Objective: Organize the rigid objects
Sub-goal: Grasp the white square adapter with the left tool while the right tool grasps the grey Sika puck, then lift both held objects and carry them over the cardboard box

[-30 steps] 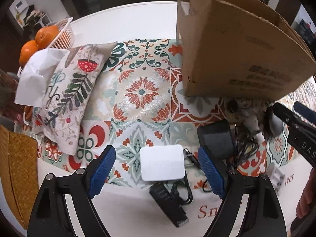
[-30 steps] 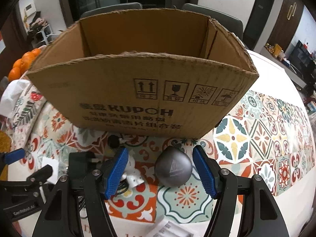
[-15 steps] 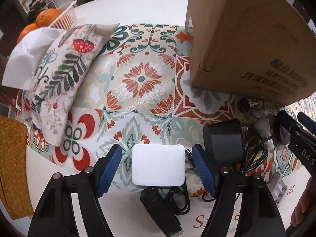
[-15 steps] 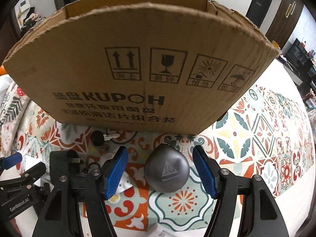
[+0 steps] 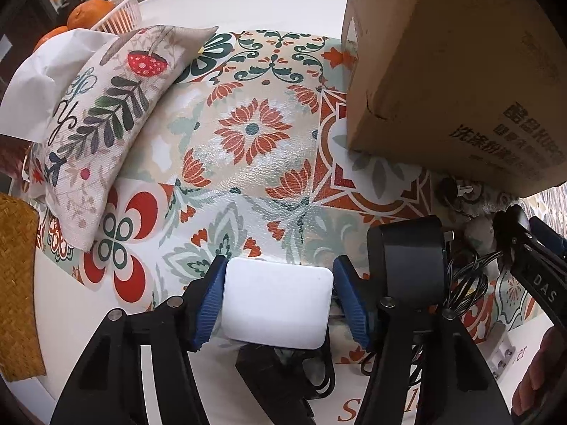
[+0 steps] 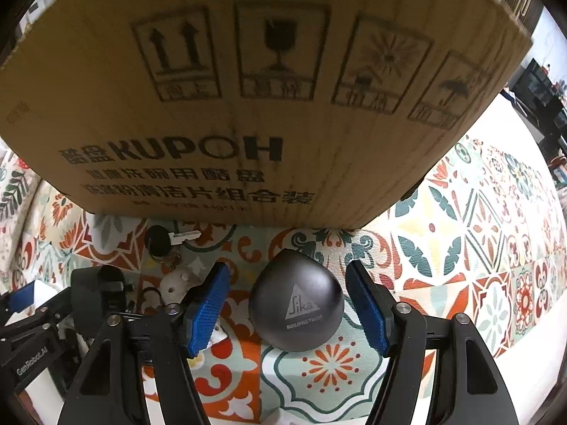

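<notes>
A flat white rounded box (image 5: 276,302) lies on the patterned mat between the blue pads of my left gripper (image 5: 278,299). The pads sit right at its two sides, closed around it. A dark grey rounded Sika object (image 6: 297,302) lies on the mat between the pads of my right gripper (image 6: 287,306), which is open with gaps on both sides. A large cardboard box (image 6: 248,88) stands just behind it, and it also shows in the left wrist view (image 5: 457,71).
A black adapter (image 5: 407,258) with tangled cables (image 5: 464,279) lies right of the white box, a black plug (image 5: 276,375) below it. A key (image 6: 170,239) lies by the carton. A patterned cushion (image 5: 102,120), white paper and a basket of oranges (image 5: 88,17) are at left.
Both grippers moved forward and down. The left pads closed in onto the sides of the white box. The right gripper came around the grey object and stayed open.
</notes>
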`<state>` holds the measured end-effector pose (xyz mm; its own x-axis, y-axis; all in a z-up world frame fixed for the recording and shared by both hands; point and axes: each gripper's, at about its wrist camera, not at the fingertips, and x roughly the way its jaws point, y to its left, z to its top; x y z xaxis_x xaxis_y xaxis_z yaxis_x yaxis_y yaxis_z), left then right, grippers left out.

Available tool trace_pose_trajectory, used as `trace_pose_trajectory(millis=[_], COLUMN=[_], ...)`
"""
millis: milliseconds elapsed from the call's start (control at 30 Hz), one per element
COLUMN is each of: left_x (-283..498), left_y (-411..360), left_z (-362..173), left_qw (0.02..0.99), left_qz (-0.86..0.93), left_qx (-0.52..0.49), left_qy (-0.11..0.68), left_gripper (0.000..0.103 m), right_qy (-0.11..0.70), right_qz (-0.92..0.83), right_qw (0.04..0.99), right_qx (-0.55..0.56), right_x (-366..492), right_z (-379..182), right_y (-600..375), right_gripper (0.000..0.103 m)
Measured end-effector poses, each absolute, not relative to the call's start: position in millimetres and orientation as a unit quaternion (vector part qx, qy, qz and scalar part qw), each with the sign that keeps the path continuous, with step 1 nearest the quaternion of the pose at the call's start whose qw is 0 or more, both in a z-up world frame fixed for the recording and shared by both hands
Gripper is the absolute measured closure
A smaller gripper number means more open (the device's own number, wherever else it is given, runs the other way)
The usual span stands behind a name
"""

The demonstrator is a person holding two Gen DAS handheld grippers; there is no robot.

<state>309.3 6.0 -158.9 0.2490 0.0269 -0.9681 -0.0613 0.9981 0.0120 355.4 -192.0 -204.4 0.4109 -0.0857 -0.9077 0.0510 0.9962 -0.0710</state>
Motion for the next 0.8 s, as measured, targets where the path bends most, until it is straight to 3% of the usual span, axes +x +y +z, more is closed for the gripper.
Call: trace_pose_trajectory(millis=[333, 467, 800], left_x=[307.4, 306.7, 297.0], left_y=[3.3, 2.6, 1.5], left_z=[-157.6, -158.4, -147.5], left_qw=[0.798, 0.801, 0.807], left_qz=[0.021, 0.016, 0.001], left_qx=[-0.005, -0.002, -0.006], left_qy=[0.603, 0.598, 0.590], left_gripper=[0.047, 0.047, 0.048], right_qy=[0.551, 0.547, 0.541], right_qz=[-0.035, -0.033, -0.026], right_qw=[0.833, 0.836, 0.840], right_qx=[0.009, 0.016, 0.025], right_x=[365.0, 361.3, 339.6], right_z=[-224.9, -228.3, -228.5], right_y=[-202.8, -201.3, -201.5], right_gripper=[0.035, 0.047, 0.047])
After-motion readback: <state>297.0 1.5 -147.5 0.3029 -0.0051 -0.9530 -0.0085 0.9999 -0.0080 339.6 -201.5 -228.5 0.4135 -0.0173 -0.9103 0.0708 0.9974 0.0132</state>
